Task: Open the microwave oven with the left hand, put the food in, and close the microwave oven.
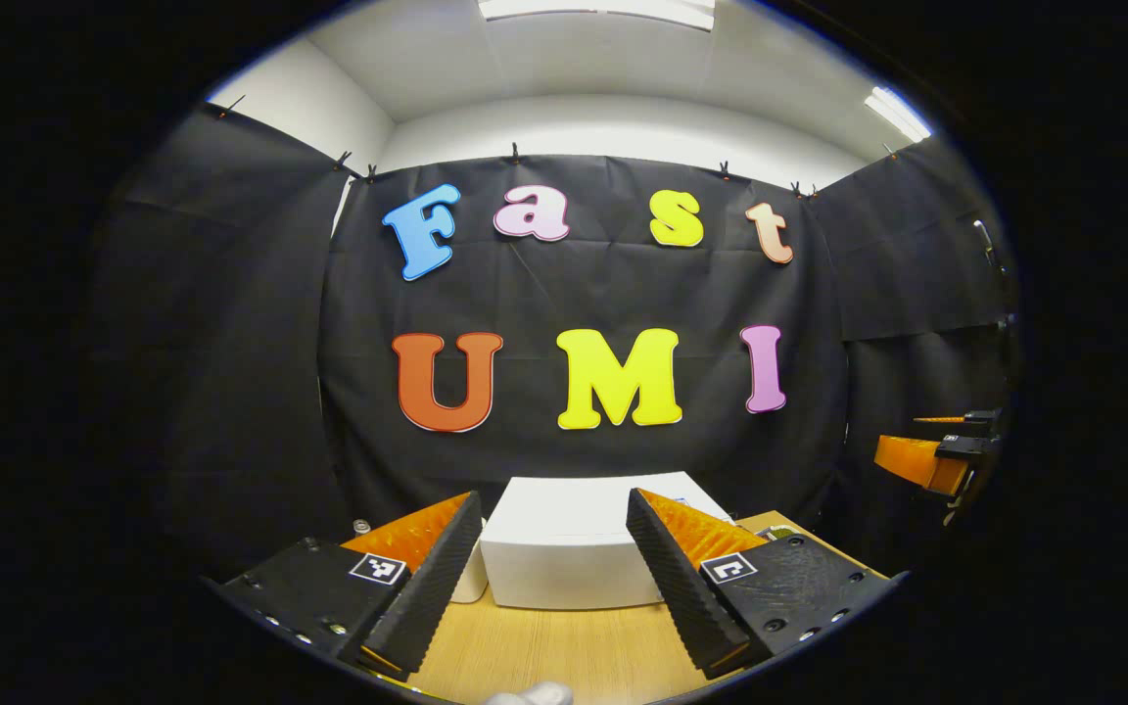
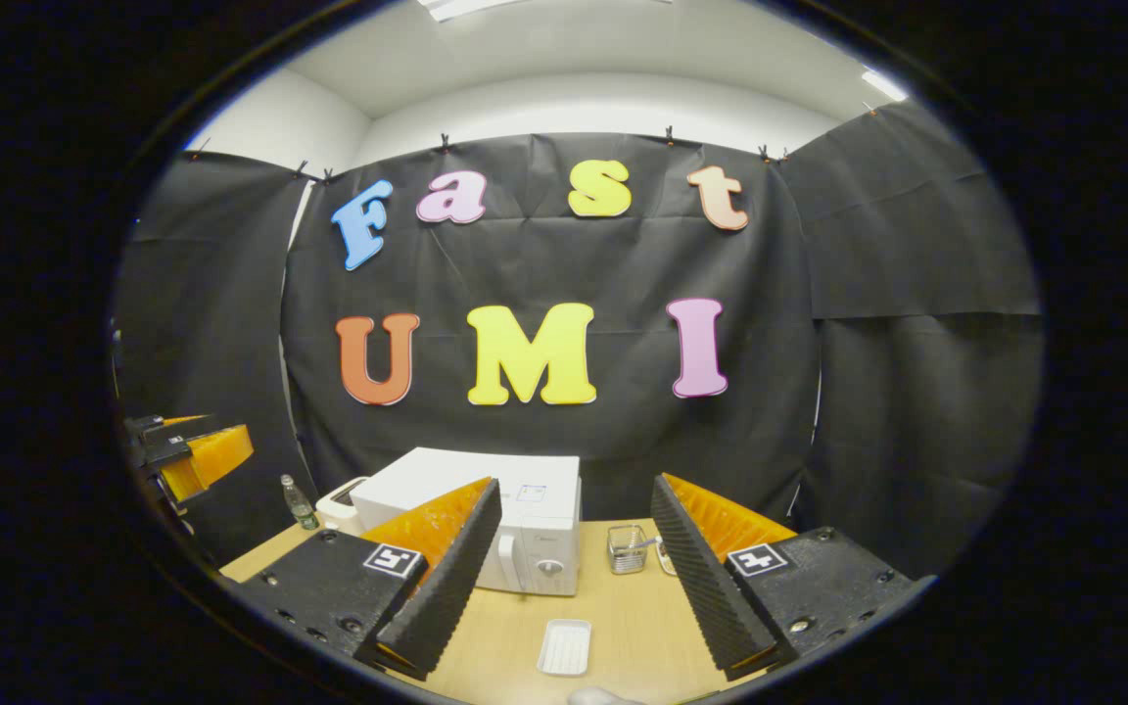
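A white microwave oven [image 1: 569, 543] [image 2: 486, 519] stands shut on the wooden table [image 1: 564, 651] at the back, its handle and dial facing the front. My left gripper [image 1: 554, 573] hangs open above the table in front of it, nothing between its fingers. My right gripper [image 2: 574, 568] is also open and empty, farther right and back from the oven. A small white rectangular tray [image 2: 564, 647] lies on the table below the right gripper. At the far right edge of the left gripper view I see the right gripper [image 1: 936, 455]; the left gripper [image 2: 194, 452] appears at the left edge of the right gripper view.
A small glass bottle [image 2: 297, 501] and a white appliance [image 2: 339, 509] stand left of the oven. A wire mesh holder [image 2: 628, 548] with a utensil sits to the oven's right. Black cloth walls close the booth on three sides.
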`<state>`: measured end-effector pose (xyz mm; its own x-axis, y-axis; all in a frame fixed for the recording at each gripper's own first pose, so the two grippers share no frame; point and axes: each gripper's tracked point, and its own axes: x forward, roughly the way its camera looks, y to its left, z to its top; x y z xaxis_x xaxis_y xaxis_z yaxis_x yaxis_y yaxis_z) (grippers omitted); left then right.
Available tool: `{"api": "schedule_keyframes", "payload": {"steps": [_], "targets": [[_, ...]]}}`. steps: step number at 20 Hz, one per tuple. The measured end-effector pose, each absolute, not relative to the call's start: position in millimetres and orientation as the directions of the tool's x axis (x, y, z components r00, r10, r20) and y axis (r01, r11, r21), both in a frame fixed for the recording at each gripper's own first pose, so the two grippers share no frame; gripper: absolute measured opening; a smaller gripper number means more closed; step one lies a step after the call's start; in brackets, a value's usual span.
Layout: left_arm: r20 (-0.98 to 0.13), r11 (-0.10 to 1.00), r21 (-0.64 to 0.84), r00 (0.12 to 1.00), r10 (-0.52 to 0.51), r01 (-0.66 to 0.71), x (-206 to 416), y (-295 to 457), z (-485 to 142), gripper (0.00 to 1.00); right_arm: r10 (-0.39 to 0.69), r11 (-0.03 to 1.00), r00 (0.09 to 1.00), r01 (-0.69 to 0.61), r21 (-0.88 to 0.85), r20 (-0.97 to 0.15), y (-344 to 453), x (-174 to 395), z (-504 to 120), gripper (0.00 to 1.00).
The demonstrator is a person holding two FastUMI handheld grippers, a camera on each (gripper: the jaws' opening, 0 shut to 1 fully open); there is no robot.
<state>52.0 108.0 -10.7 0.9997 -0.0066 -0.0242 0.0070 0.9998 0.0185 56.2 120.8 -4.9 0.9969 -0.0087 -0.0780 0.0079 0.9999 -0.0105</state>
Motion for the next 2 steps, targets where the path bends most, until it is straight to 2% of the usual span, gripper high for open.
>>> {"api": "schedule_keyframes", "payload": {"steps": [2], "targets": [[-0.023, 1.000, 0.021, 1.000, -0.020, 0.021, 53.7, 101.8, -7.8, 0.94, -0.026, 1.000, 0.997, 0.025, -0.013, -0.072, 115.5, 52.9, -0.8, 0.92]]}}
